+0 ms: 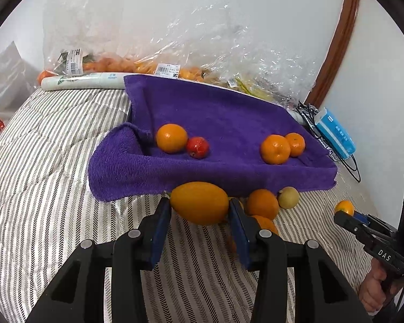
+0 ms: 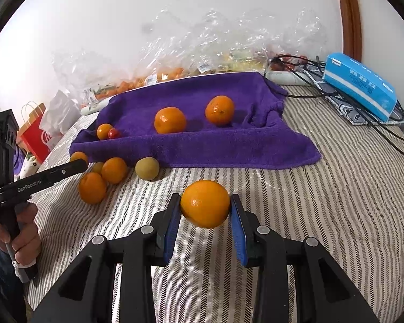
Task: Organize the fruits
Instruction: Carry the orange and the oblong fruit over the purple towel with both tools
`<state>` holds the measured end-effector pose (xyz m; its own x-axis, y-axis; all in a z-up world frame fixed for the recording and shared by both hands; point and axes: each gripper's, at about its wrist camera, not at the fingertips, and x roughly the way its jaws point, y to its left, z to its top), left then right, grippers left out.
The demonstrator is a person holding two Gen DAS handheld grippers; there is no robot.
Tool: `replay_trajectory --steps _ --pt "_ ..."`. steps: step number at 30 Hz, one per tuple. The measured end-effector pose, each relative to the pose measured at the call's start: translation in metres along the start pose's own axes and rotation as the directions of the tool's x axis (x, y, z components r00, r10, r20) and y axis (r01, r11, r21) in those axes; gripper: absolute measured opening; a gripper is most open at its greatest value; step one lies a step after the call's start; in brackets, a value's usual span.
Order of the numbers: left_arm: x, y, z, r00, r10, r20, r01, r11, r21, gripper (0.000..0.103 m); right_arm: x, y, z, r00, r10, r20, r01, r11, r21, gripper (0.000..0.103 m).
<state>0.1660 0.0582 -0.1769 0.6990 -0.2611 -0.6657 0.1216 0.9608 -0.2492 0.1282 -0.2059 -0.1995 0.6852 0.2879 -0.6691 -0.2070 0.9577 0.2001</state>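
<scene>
In the left wrist view my left gripper (image 1: 199, 204) is shut on an oblong yellow-orange fruit (image 1: 199, 195), held just before the purple towel (image 1: 229, 118). On the towel lie an orange (image 1: 171, 138), a small red fruit (image 1: 197, 147) and two more oranges (image 1: 275, 149). In the right wrist view my right gripper (image 2: 205, 200) is shut on a round orange (image 2: 205, 211) above the striped bedding (image 2: 336, 202). Loose oranges (image 2: 92, 187) and a yellow-green fruit (image 2: 147, 168) lie on the bedding in front of the towel.
Clear plastic bags (image 1: 148, 40) holding more fruit lean on the wall behind the towel. A blue tissue pack (image 2: 361, 86), cables (image 2: 385, 132) and a power strip (image 2: 282, 76) lie at the right. A red paper bag (image 2: 36, 134) stands at the left. A hand (image 2: 24, 231) holds the left gripper's handle.
</scene>
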Motion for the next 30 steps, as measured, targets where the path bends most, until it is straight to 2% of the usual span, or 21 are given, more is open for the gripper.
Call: replay_trajectory --steps 8,13,17,22,26,30 --pt "-0.015 -0.002 0.0 0.998 0.0 0.057 -0.001 1.0 0.012 0.041 -0.017 -0.005 0.0 0.997 0.022 0.076 -0.025 0.999 0.035 0.036" --pt "-0.034 -0.001 0.007 0.993 -0.033 0.11 0.033 0.999 0.005 0.041 -0.029 0.0 0.021 0.992 0.084 0.093 -0.088 0.995 0.047 0.036" --pt "-0.048 -0.002 0.024 0.989 -0.034 0.144 0.036 0.999 -0.009 0.041 -0.039 0.019 0.049 0.991 0.047 0.122 -0.042 0.998 -0.039 0.036" --pt "-0.059 -0.01 0.054 0.98 0.006 0.199 -0.009 1.0 0.014 0.041 -0.039 0.035 0.081 0.982 0.077 0.174 -0.061 0.994 -0.095 0.036" --pt "-0.055 -0.01 0.078 0.974 0.012 0.227 -0.008 1.0 -0.018 0.041 -0.032 0.045 0.1 0.974 0.102 0.204 -0.078 0.99 -0.121 0.036" --pt "-0.046 -0.011 0.089 0.971 -0.007 0.239 0.013 1.0 -0.022 0.041 -0.015 0.047 0.114 0.972 0.122 0.199 -0.099 0.988 -0.121 0.036"
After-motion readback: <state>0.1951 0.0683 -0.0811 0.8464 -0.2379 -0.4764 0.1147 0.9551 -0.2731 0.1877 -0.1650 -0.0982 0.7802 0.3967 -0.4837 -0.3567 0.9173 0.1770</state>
